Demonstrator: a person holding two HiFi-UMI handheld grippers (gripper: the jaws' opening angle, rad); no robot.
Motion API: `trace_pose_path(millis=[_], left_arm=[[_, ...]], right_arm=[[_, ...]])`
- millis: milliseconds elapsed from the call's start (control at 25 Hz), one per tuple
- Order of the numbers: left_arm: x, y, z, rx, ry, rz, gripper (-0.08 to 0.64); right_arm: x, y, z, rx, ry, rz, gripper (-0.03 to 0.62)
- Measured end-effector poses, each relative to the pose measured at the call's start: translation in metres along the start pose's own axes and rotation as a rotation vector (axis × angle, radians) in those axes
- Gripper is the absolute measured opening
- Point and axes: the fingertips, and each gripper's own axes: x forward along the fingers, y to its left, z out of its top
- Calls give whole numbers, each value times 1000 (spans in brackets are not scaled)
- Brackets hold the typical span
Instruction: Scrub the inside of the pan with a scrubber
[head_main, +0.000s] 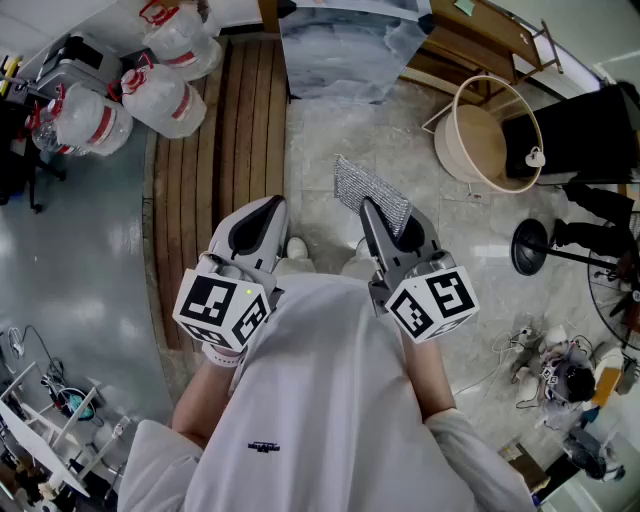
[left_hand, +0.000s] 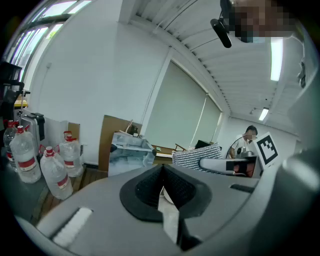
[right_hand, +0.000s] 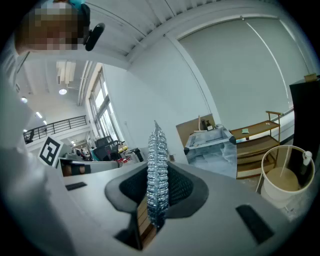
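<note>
The silvery mesh scrubber (head_main: 372, 190) stood on edge, pinched between the jaws of the right tool (head_main: 383, 222), held above the floor (head_main: 400, 130). Just to its left, the left tool (head_main: 262, 220) had its jaws pressed together on nothing. Water bottles (head_main: 160, 95) lay far left.

The scrubber (head_main: 372, 187) vanishes into the right gripper (head_main: 378, 215) — the topmost water bottle (head_main: 185, 40) is edge-cropped.

The scrubber (head_main: 372, 188) is silvery woven mesh. The left gripper (head_main: 272, 208) and right gripper (head_main: 372, 215) are grey with black pads (left_hand: 146, 190), their cubes (head_main: 222, 310) patterned black-and-white. Far left, clear bottles (head_main: 160, 98) wear red labels.
</note>
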Motion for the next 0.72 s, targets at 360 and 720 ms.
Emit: trace_pose_path(millis=[360,720], left_arm=[[-4,11,-11,16,30,-15,5],[-18,46,-8,18,34,6,5]], right_arm=[[5,5,-4,-34,0,-25,66],[28,21,-2,-43,-9,-39,70]])
